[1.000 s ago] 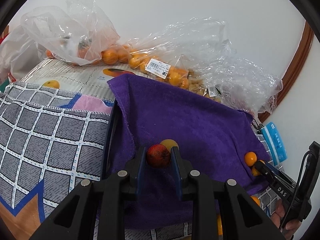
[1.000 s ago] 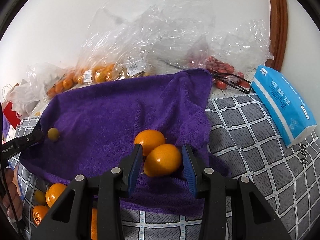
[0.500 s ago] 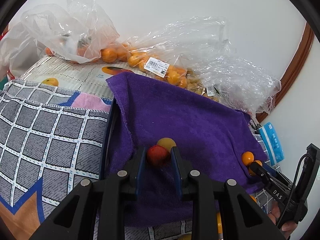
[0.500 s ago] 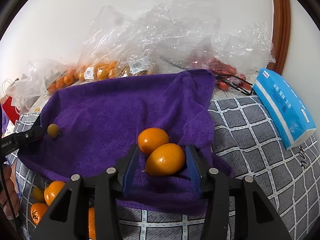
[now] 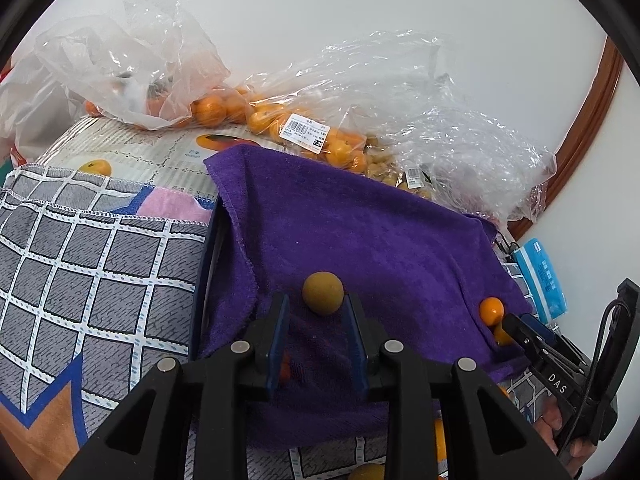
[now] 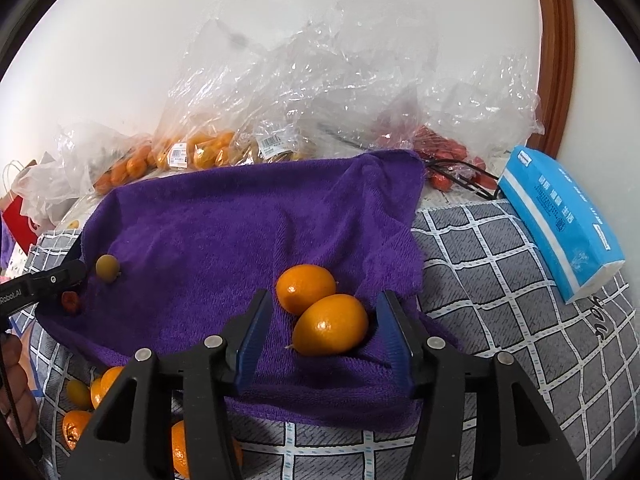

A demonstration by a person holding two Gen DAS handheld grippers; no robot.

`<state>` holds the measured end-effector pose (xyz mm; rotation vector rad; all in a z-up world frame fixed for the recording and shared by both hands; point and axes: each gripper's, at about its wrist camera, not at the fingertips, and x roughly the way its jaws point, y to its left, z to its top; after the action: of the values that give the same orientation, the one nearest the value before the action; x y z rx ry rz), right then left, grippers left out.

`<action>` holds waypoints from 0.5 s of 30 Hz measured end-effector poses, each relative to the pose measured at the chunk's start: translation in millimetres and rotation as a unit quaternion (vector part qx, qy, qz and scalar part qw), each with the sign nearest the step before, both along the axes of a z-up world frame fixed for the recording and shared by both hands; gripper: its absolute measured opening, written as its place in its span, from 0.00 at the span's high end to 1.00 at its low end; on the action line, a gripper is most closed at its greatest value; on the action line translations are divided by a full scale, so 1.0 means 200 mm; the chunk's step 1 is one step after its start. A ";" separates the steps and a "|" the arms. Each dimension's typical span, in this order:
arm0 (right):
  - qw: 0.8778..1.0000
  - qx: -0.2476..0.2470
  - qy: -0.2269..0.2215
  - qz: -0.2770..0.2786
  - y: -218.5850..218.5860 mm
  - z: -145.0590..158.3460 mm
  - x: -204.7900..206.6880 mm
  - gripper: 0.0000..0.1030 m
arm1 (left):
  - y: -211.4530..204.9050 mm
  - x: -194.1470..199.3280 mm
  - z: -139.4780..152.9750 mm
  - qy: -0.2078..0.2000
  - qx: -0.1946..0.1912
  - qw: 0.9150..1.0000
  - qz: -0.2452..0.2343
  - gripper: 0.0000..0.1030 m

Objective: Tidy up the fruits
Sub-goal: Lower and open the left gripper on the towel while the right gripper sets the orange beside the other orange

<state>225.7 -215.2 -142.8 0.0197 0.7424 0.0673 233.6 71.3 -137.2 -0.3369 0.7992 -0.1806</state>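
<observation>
Both grippers sit low over a purple terry towel (image 6: 224,232). Right gripper (image 6: 324,326), bottom centre of its view, jaws opening; glossy orange oval kumquat (image 6: 330,330) lies between the pads, touching neither, resting on the towel against a second orange kumquat (image 6: 306,288) just behind it. Left gripper (image 5: 314,322), bottom centre of its view, jaws opening slightly, nothing gripped; small olive-yellow round fruit (image 5: 323,293) sits on the towel just past the fingertips. Small dark red fruit (image 6: 71,302) lies on the towel by the left gripper's tip, left edge of right view. Clear plastic bags of oranges (image 5: 304,132) across the upper frame. Blue tissue pack (image 6: 560,220) at right on grey checked cloth (image 6: 500,280).
</observation>
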 end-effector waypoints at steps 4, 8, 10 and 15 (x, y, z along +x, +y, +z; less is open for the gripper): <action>1.000 -0.002 -0.022 -0.001 0.00 0.03 -0.03 0.48 | -0.02 -0.01 0.01 -0.009 0.008 1.000 0.001 0.70; 0.999 0.000 -0.038 -0.005 0.00 0.05 -0.05 0.47 | -0.04 -0.03 0.03 -0.023 0.026 0.999 0.002 0.70; 0.999 0.002 -0.041 -0.006 0.00 0.06 -0.06 0.47 | -0.05 -0.04 0.05 -0.029 0.030 0.999 0.003 0.70; 0.998 0.004 -0.058 -0.008 0.01 0.09 -0.09 0.47 | -0.04 -0.07 0.08 -0.052 0.034 0.998 0.016 0.70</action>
<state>207.3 -212.9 -124.7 0.0288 0.6269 0.0557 218.6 63.0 -120.7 -0.2735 0.6954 -0.1386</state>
